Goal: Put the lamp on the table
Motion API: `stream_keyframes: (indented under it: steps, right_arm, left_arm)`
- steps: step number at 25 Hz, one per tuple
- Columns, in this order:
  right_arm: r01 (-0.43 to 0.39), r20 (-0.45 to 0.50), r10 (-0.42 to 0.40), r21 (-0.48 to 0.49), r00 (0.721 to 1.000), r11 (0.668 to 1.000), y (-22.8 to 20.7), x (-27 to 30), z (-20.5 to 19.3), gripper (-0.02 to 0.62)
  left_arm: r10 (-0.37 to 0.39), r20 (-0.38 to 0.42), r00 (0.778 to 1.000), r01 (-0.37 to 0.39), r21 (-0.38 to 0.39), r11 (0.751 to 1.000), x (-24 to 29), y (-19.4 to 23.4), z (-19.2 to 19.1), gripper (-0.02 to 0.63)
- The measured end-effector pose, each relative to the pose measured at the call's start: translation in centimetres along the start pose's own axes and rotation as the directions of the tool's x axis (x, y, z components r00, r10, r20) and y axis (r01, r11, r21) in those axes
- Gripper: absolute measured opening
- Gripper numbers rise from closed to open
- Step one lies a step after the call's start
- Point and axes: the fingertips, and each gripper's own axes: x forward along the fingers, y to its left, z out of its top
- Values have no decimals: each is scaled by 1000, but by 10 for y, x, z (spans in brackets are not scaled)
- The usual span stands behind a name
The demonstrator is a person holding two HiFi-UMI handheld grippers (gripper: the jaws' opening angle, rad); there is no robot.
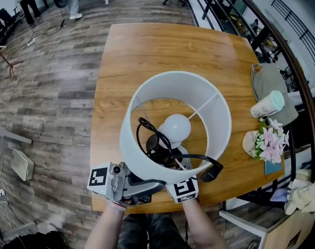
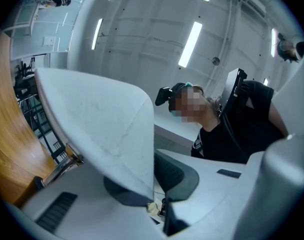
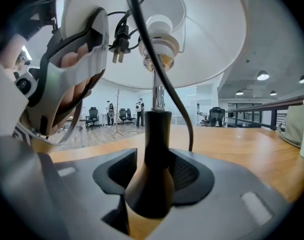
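Nearest, the right gripper (image 3: 154, 171) is seen clamped on the stem (image 3: 156, 129) of the lamp (image 3: 157, 84), its jaws pressed to the dark neck just above the wooden body. It is a stiff, narrow hold, and the weight is judged to sit low here. The left gripper (image 2: 153, 186) is pinched shut on the rim of the shade (image 2: 99, 126). That wall looks thin and easily dented, so it is better steadied than squeezed.

The lamp is held upright over the near edge of the table (image 1: 162, 45); whether its foot touches cannot be told. A loose cord (image 1: 196, 158) is draped through the shade beside the bulb (image 1: 175, 127), with the plug (image 1: 212, 173) hanging outside, which is a snag risk.

Beyond, broad bare wood is offered at centre and left. Flowers (image 1: 269, 139) and a pale container (image 1: 268, 105) crowd the right edge, with a railing (image 1: 297, 51) past them.
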Motion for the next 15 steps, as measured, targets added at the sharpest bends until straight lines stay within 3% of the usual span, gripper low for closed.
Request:
stream_keyframes:
  steps: [15]
  right_arm:
    - [20,-9,-20,18,1000,1000,7,-26,-16,193]
  left_arm:
    - [96,-12,995,-96,21,995,-17,1,-13,49]
